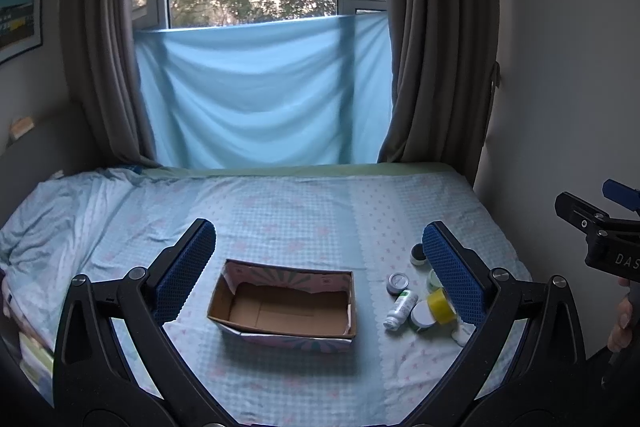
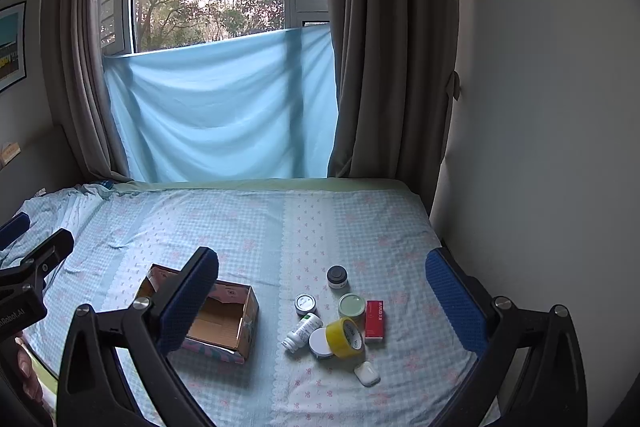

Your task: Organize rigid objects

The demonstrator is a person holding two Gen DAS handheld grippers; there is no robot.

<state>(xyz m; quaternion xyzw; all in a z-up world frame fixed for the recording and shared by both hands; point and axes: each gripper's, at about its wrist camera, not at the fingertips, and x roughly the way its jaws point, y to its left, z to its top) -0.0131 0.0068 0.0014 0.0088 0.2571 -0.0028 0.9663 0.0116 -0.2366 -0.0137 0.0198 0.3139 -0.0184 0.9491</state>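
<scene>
An open, empty cardboard box (image 1: pixel 285 307) sits on the bed; it also shows in the right wrist view (image 2: pixel 224 323). To its right lies a cluster of small items: a yellow tape roll (image 2: pixel 345 337), a white bottle lying down (image 2: pixel 302 331), a red box (image 2: pixel 375 315), a black jar (image 2: pixel 337 276), a green-lidded jar (image 2: pixel 352 305), a grey-lidded tin (image 2: pixel 305 303), a white round lid (image 2: pixel 320 343) and a white case (image 2: pixel 367 373). My left gripper (image 1: pixel 318 271) is open above the box. My right gripper (image 2: pixel 322 301) is open above the cluster. Both are empty.
The bed (image 2: pixel 320 227) has a light blue checked sheet, rumpled at the left. A wall (image 2: pixel 540 107) runs along its right edge. Curtains and a window with a blue cloth (image 2: pixel 220 115) stand behind it. The right gripper's body (image 1: pixel 600 239) shows at the left wrist view's right edge.
</scene>
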